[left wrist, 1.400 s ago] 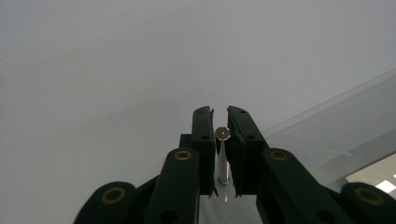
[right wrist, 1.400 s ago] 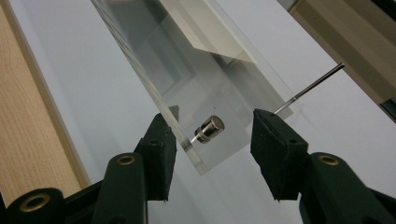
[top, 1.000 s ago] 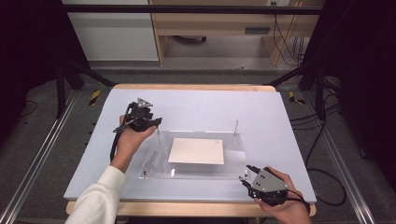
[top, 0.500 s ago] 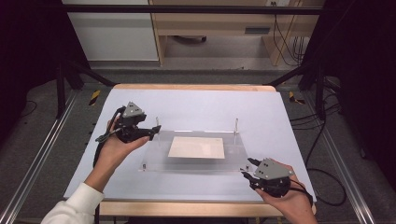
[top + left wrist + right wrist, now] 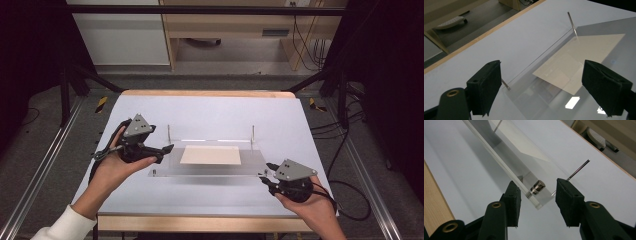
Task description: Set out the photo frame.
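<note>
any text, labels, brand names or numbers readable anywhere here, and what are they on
None can be read.
The cream rectangular sheet under the clear acrylic plate looks blank.
The grey three-cornered plates on the left gripper and right gripper show no marking.
The yellow-and-black striped floor markers carry stripes, no words.

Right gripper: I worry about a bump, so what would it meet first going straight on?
Probably the clear plate's near corner with its metal stud, lying just ahead between the open jaws.
</note>
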